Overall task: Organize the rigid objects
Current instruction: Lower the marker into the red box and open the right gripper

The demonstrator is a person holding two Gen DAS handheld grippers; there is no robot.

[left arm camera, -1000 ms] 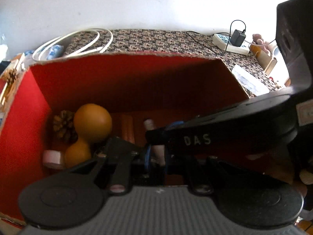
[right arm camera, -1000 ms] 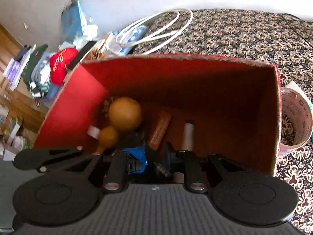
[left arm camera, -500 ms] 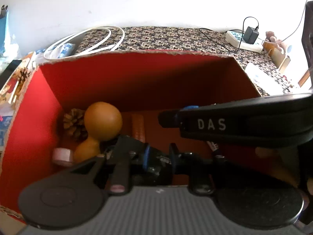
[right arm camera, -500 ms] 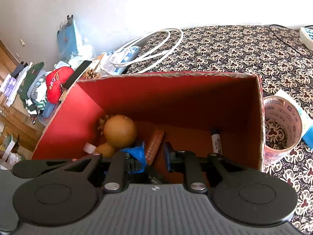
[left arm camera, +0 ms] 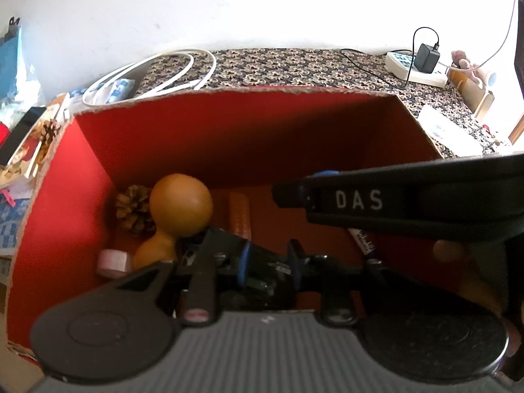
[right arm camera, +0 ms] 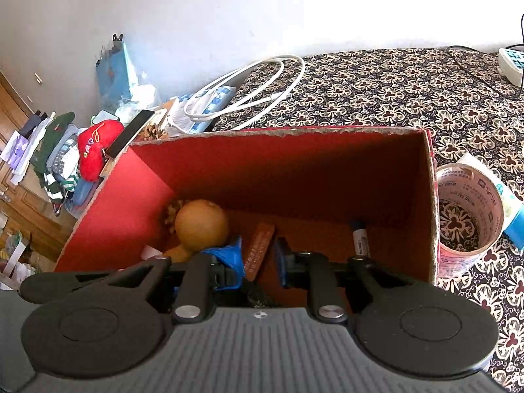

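A red cardboard box (left arm camera: pixel 229 93) (right arm camera: pixel 294 131) stands on the patterned cloth. On its floor lie an orange gourd (left arm camera: pixel 180 203) (right arm camera: pixel 201 226), a pine cone (left arm camera: pixel 134 208), a brown bar (left arm camera: pixel 239 211) (right arm camera: pixel 260 245), a small pale tape roll (left arm camera: pixel 113 260) and a marker pen (left arm camera: pixel 363 240) (right arm camera: pixel 360 235). My left gripper (left arm camera: pixel 268 260) hangs inside the box with its jaws opening. A black object (left arm camera: pixel 265 275) lies between and under them, and the pads do not press on it. My right gripper (right arm camera: pixel 258 257) is shut and empty above the brown bar. In the left wrist view it crosses from the right (left arm camera: pixel 288 193).
A large printed tape roll (right arm camera: pixel 468 216) stands just outside the box's right wall. A white cable coil (right arm camera: pixel 245 98) lies behind the box. A power strip with a charger (left arm camera: pixel 416 68) sits at the back right. A phone (right arm camera: pixel 132 132) and a red plush (right arm camera: pixel 95 150) lie left of the box.
The marker pen has gone from the middle of the box to lying near its right wall. My left jaws have spread apart. Both cameras have tilted up slightly.
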